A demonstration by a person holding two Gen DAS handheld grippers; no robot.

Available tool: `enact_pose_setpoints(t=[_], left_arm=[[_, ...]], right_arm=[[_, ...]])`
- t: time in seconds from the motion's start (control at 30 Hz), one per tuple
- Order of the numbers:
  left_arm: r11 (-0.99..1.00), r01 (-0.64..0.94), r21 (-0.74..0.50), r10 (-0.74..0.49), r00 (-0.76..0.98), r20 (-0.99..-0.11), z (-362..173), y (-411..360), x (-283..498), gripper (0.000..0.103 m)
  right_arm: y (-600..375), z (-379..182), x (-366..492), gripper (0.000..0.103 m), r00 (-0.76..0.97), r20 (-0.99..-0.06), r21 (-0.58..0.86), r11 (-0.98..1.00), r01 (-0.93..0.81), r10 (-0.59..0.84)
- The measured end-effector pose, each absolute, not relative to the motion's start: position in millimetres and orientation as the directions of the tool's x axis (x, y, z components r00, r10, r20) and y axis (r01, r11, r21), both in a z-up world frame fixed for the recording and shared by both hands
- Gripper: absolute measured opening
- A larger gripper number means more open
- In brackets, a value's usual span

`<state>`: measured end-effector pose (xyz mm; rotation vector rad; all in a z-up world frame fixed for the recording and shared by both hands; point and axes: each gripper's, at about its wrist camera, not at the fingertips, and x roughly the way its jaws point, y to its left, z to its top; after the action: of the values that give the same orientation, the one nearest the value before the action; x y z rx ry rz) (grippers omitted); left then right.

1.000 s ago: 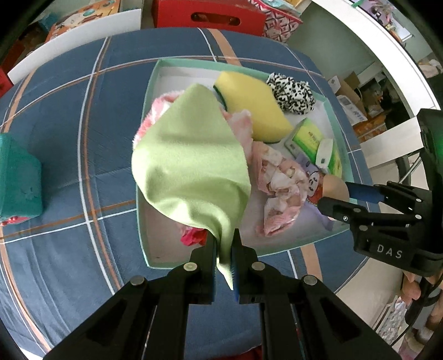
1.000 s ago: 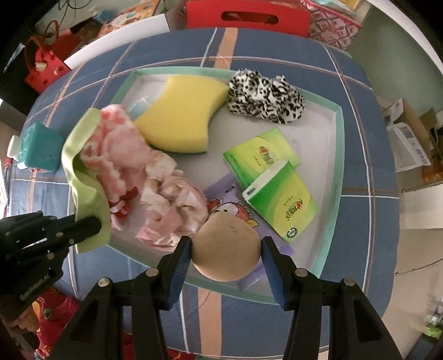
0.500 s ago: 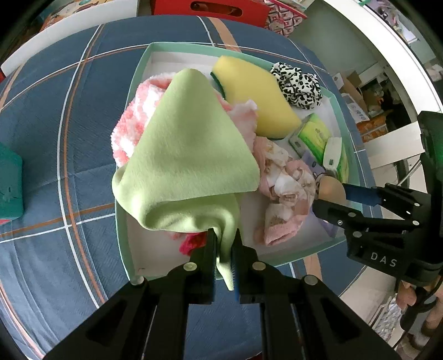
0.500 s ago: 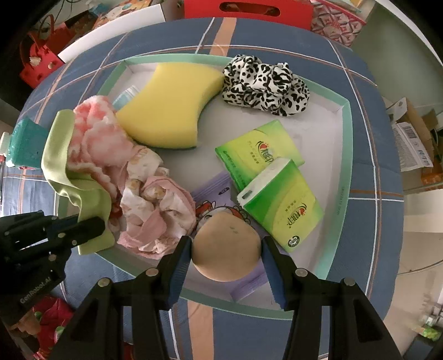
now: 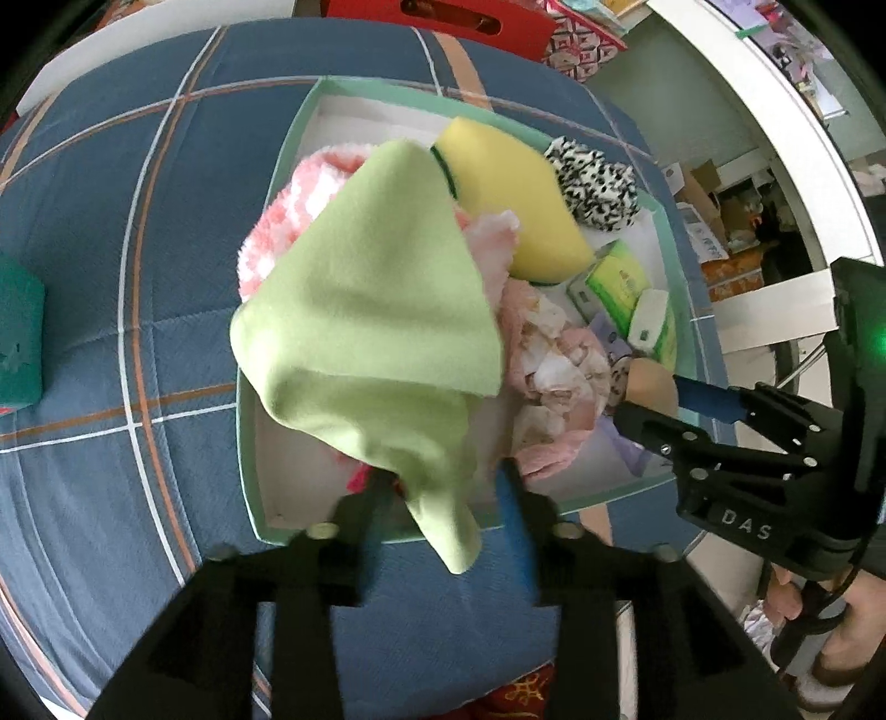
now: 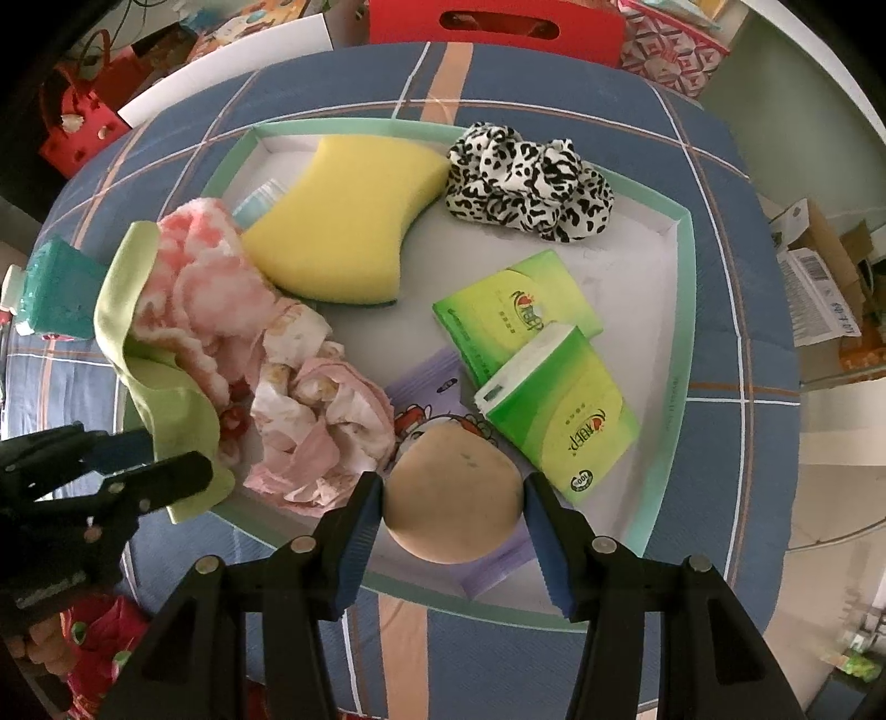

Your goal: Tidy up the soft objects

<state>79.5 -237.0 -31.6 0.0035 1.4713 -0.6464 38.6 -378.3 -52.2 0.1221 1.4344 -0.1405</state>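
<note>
A mint-rimmed white tray (image 6: pixel 684 332) on the blue checked cloth holds the soft things. A light green cloth (image 5: pixel 365 310) drapes over a fluffy pink towel (image 5: pixel 288 221) at the tray's left. Its tip hangs between the fingers of my left gripper (image 5: pixel 443 498), whose jaws are opening and whose pads stand off it. My right gripper (image 6: pixel 454 498) is shut on a round tan sponge (image 6: pixel 454 498) above the tray's near edge. A yellow sponge (image 6: pixel 343 232), a leopard-print scrunchie (image 6: pixel 526 183) and a crumpled pink patterned cloth (image 6: pixel 315 432) also lie in the tray.
Two green tissue packs (image 6: pixel 515 310) and a purple pack (image 6: pixel 432 387) lie in the tray's right half. A teal box (image 6: pixel 55 288) stands left of the tray. A red box (image 6: pixel 498 22) stands beyond the table's far edge, and cardboard boxes (image 6: pixel 819 288) lie on the floor to the right.
My left gripper's jaws have parted from the green cloth's corner, and the cloth has sagged onto the pink pile. The right gripper keeps its hold on the tan sponge.
</note>
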Motion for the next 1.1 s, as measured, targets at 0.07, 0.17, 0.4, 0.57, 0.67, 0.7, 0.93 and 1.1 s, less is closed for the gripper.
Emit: enact_pose_setpoints(t=[0.07,0.17,0.4,0.57,0.67,0.7,0.93,1.1], left_arm=[[0.832,0.406,-0.379,-0.404,-0.026,-0.914,-24.0,-234.9,78.4,0.047],[0.828,0.404,-0.389,-0.419,-0.016,-0.908,-11.6,-232.3,77.4,0.053],[0.827,0.404,-0.391,-0.437,0.023,-0.899,16.8,-223.4,74.8,0.054],[0.849,0.386,-0.361,-0.412,0.054,-0.910,22.6,-212.2,75.4,0.056],[0.870,0.370,-0.326,-0.379,0.079,-0.922,20.5,-203.2,77.7,0.067],[0.876,0.366,-0.316,-0.370,0.087,-0.925,20.4,-198.8,78.6,0.069],[0.920,0.324,-0.220,-0.289,0.181,-0.940,20.3,-171.8,86.0,0.088],[0.942,0.296,-0.158,-0.227,0.217,-0.949,16.1,-152.9,89.7,0.093]], right_arm=[[-376.2,-48.3,37.4,0.057,0.132,-0.991,0.001,0.986,0.169,-0.022],[-373.5,-41.0,35.7,0.062,0.137,-0.990,0.000,0.986,0.167,-0.023],[-364.9,-19.9,31.4,0.063,0.164,-0.986,-0.012,0.985,0.169,-0.040],[-353.0,-5.4,26.8,0.063,0.174,-0.984,-0.018,0.986,0.168,-0.048],[-347.2,-3.0,25.5,0.063,0.179,-0.983,-0.020,0.985,0.169,-0.050],[-344.3,-1.9,25.2,0.064,0.179,-0.983,-0.018,0.985,0.170,-0.049],[-339.3,-3.9,26.6,0.083,0.179,-0.984,0.008,0.984,0.178,-0.025],[-333.5,-5.2,26.8,0.100,0.193,-0.981,0.015,0.983,0.184,-0.021]])
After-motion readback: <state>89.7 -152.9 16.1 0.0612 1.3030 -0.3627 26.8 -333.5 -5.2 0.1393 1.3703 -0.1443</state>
